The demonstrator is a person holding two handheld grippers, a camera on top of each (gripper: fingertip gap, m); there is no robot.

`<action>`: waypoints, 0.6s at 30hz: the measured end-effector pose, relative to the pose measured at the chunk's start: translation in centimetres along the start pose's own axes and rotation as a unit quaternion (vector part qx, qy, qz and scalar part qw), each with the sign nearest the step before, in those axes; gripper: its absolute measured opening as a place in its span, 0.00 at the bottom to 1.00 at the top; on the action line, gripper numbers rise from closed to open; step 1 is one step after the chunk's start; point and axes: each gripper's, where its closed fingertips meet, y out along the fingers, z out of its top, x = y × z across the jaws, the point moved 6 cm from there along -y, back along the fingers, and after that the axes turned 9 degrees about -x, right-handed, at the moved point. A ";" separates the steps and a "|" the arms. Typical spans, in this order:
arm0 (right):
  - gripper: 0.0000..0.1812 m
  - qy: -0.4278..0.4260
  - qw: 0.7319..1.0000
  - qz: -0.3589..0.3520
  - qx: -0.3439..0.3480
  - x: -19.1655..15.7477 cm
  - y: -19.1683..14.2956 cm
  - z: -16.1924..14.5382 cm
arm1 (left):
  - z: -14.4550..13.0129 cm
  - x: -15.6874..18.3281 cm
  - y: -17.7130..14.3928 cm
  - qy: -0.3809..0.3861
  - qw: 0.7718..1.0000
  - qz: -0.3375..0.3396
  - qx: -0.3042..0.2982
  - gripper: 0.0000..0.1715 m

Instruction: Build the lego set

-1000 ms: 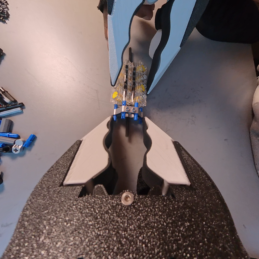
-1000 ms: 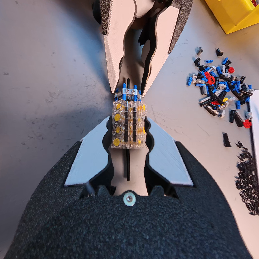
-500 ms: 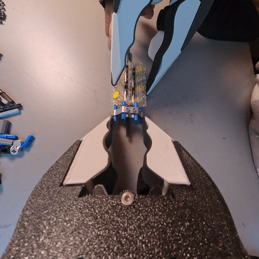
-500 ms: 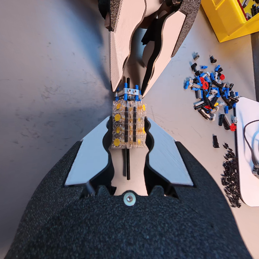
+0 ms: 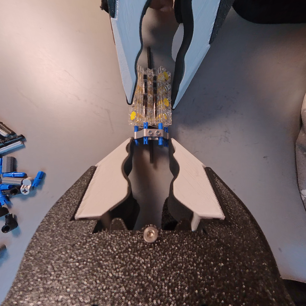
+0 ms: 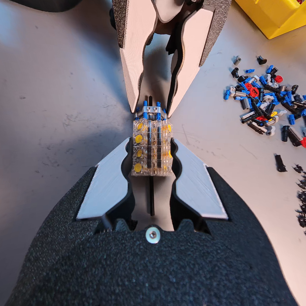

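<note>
Assembly: a clear brick block with yellow studs, black axle and grey connector with blue pins is held between both tools above the desk.
Right tool: clamped on the clear block's sides.
Left tool: tips closed against the blue-pinned connector end.
Handling: judged light, rigid, smooth-sided; press-fit joints could part, so the flat block sides are best gripped.
Yellow bin: contents barely seen.
Loose parts: scattered on the desk, outside any container.
</note>
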 end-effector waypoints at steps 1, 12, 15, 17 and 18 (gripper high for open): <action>0.23 -0.002 1.000 -0.001 -0.002 0.0 0.0 0.0 | 0.1 0.0 0.0 -0.001 1.000 -0.002 -0.002 0.23; 0.24 -0.013 1.000 -0.020 -0.014 -0.2 -0.2 -0.1 | 0.1 -0.3 0.1 -0.028 0.999 -0.025 0.010 0.24; 0.25 -0.019 0.999 -0.021 -0.029 -0.2 -0.2 -0.1 | 0.0 -0.3 0.1 -0.027 0.999 -0.024 0.012 0.24; 0.25 -0.018 0.999 -0.017 -0.034 -0.2 -0.2 0.0 | 0.0 -0.3 0.1 -0.027 0.999 -0.023 0.013 0.24; 0.25 -0.016 0.999 -0.014 -0.036 -0.2 -0.2 0.0 | 0.0 -0.3 0.1 -0.026 0.999 -0.023 0.013 0.24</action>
